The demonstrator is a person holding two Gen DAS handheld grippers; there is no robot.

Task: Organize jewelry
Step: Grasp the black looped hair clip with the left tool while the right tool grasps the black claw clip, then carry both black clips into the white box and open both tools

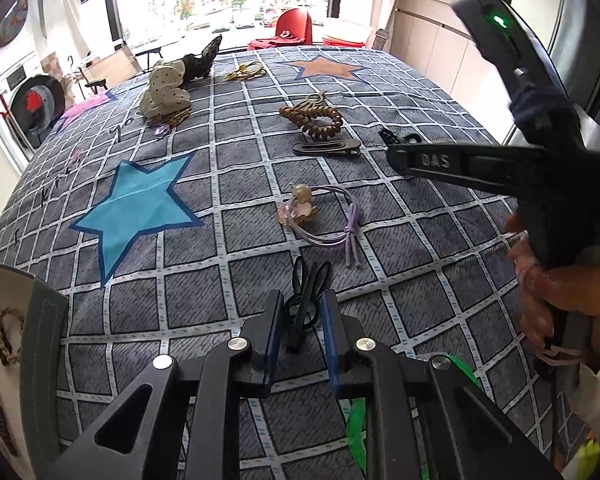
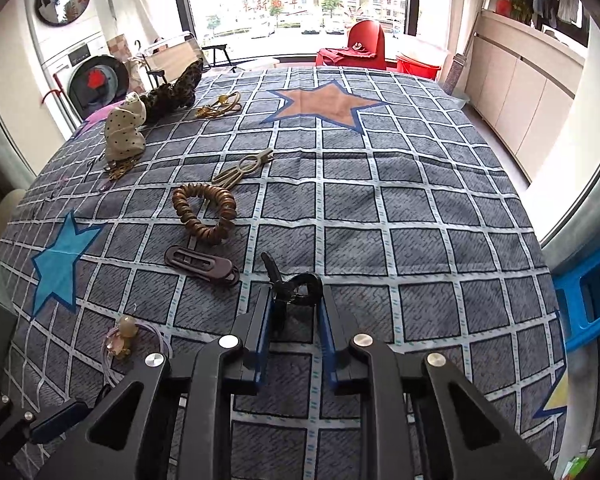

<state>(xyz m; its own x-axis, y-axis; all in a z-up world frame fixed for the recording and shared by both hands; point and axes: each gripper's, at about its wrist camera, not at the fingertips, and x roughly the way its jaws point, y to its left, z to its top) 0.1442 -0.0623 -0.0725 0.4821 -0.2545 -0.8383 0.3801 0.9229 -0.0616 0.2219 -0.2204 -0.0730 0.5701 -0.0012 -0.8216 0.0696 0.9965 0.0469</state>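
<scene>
My left gripper (image 1: 300, 312) has its jaws around a bunch of black hair ties (image 1: 306, 292) lying on the grid cloth (image 1: 220, 184); the gap is narrow, and I cannot tell if the fingers press them. My right gripper (image 2: 294, 308) has its jaws on either side of a black clip (image 2: 296, 286); contact is unclear. It also shows from the side in the left wrist view (image 1: 396, 158). A purple hair tie with a charm (image 1: 320, 216), a brown coil tie (image 2: 206, 214), a dark brown clip (image 2: 202, 266) and a metal clip (image 2: 242, 168) lie on the cloth.
A dotted cream scrunchie (image 2: 124, 132), a dark patterned scrunchie (image 2: 172, 92) and a gold tie (image 2: 220, 106) lie at the far left. A grey-edged box holding bracelets (image 1: 8, 332) stands at the near left. A blue stool (image 2: 588, 296) stands to the right.
</scene>
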